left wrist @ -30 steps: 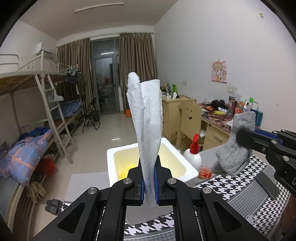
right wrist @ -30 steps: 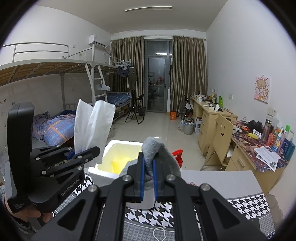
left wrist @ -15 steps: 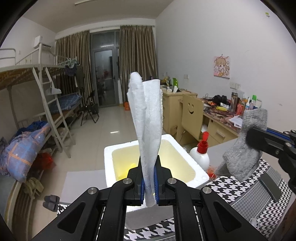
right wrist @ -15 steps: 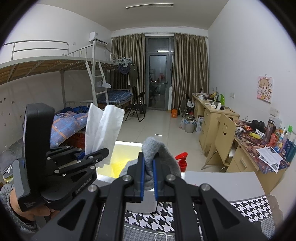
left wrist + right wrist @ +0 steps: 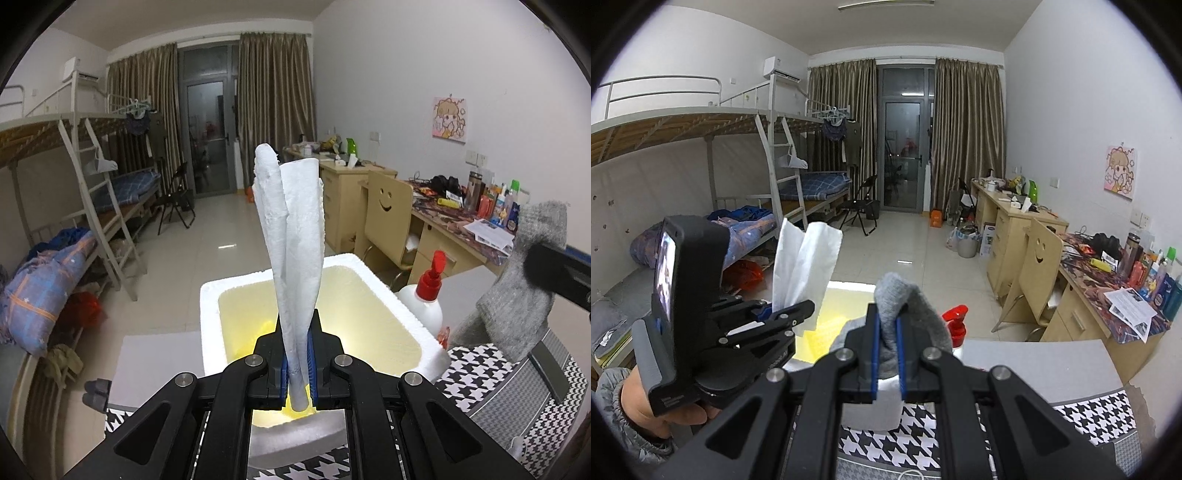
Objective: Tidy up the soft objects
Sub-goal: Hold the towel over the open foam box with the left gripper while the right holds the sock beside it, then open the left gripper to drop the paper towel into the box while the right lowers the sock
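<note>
**Both soft items in hand, none in the box yet**

White paper towel (image 5: 295,243) is pinched upright in the left tool (image 5: 298,363), pads closed on its lower end; it hangs over the near part of the white foam box (image 5: 210,295). Grey sock (image 5: 905,306) is clamped in the right tool (image 5: 886,354), jaws fully closed on the fabric, held over the table (image 5: 1052,365) w/ the box just beyond. From the left view the sock (image 5: 528,295) shows beside the box, off its right edge, not above the opening.

Box interior looks yellowish and empty as far as visible; near wall and tool hide part of the floor, so can't rule out sth small there. Red-capped bottle (image 5: 428,299) stands just beside the box's right wall.

Progress, my read: pickup done for both, placement not done for either. Left: lower towel in, let go; then bring sock across the rim, past the bottle, and release. Whether other soft items wait elsewhere on the checked cloth (image 5: 1100,413) can't tell.
</note>
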Available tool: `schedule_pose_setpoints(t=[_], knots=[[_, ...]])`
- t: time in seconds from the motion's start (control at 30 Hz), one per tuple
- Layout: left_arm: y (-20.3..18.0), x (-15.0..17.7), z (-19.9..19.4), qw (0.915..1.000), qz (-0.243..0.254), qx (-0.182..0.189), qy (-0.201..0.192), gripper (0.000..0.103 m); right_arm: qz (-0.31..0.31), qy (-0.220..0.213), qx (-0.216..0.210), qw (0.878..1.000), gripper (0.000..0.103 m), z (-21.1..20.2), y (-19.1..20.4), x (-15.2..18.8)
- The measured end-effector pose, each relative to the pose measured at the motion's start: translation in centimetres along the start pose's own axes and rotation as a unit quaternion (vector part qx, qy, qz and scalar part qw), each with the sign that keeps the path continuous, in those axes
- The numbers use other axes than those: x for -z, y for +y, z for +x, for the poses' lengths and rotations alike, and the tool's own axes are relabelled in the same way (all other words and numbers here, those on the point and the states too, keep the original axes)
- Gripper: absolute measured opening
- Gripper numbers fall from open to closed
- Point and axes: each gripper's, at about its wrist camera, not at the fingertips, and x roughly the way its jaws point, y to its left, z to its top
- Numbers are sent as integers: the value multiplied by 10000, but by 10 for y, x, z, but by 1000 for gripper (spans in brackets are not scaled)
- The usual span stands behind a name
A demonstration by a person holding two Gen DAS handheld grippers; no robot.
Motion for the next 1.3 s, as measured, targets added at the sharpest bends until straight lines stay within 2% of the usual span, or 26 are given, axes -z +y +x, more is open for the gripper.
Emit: schedule_pose_setpoints(t=[0.03, 0.1, 0.13, 0.17, 0.3, 0.37, 0.4, 0.5, 0.63, 0.77, 0.9, 1.3], knots=[[0, 0, 1, 10000, 4, 15, 10, 16, 4, 7, 5, 10000, 11, 1, 1, 0], [2, 1, 5, 10000, -14, 12, 66, 36, 13, 26, 20, 10000, 11, 3, 1, -1], [3, 2, 7, 10000, -37, 11, 77, 54, 11, 29, 30, 10000, 11, 4, 0, -2], [5, 3, 7, 10000, -70, -16, 59, 62, 6, 33, 40, 10000, 11, 5, 0, -2], [10, 3, 5, 9999, -97, -84, 54, 66, 8, 58, 57, 10000, 11, 10, 1, -5], [11, 3, 1, 9998, -168, -87, 9, 80, 4, 56, 51, 10000, 11, 11, 1, -7], [12, 4, -2, 9997, -196, -129, -22, 82, -1, 58, 43, 10000, 11, 12, 2, -7], [16, 4, -7, 9996, -197, -205, -85, 86, 29, 69, 15, 10000, 11, 16, 3, -9], [24, 6, -11, 9988, -259, -382, -173, 97, 15, 122, -42, 9999, 11, 23, 6, -11], [32, 9, -14, 9979, -357, -511, -203, 101, 6, 150, -103, 9998, 11, 29, 9, -12], [42, 12, -16, 9964, -462, -677, -198, 102, -19, 153, -166, 9997, 11, 33, 14, -15], [59, 19, -38, 9942, -628, -805, -335, 102, -122, 176, -425, 9989, 11, 42, 31, -23]])
